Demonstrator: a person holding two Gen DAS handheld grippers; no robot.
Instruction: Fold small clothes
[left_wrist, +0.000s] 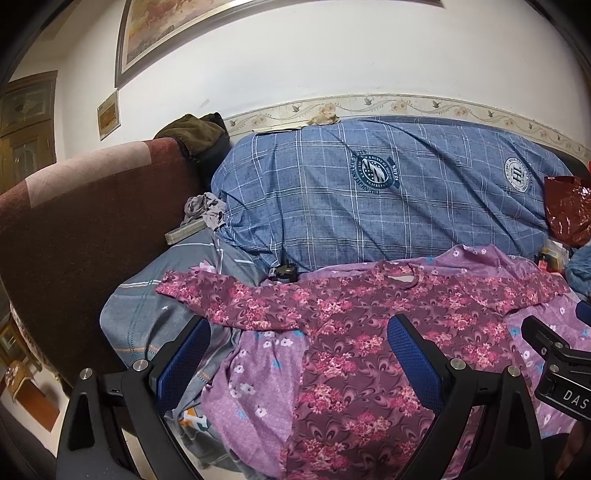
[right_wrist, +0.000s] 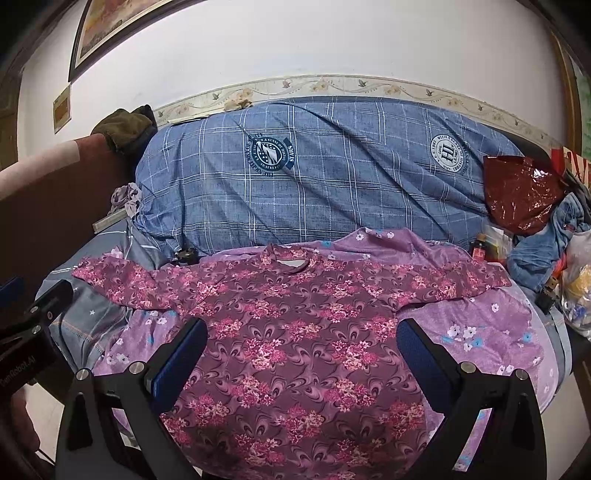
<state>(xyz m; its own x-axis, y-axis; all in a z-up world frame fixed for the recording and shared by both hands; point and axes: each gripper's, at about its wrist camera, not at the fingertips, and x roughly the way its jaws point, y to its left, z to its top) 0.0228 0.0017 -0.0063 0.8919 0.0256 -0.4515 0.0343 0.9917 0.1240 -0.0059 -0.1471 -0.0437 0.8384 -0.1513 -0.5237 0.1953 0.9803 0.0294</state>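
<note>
The floral shirt (right_wrist: 295, 332) lay flat, sleeves out, across the bed's (left_wrist: 147, 317) near edge, seemingly atop lilac cloth (right_wrist: 480, 332), while left gripper (left_wrist: 299, 354) and right gripper (right_wrist: 301, 354) hovered spread wide.

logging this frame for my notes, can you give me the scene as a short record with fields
garment: maroon floral top, spread flat, both sleeves out, neckline away from the cameras
underneath: lilac flowered cloth
behind: blue checked duvet
right side: red plastic bag
left gripper: open, fingers above the top's left half, holding nothing
right gripper: open, fingers above the top's body, holding nothing
fold progress: not yet begun
</note>
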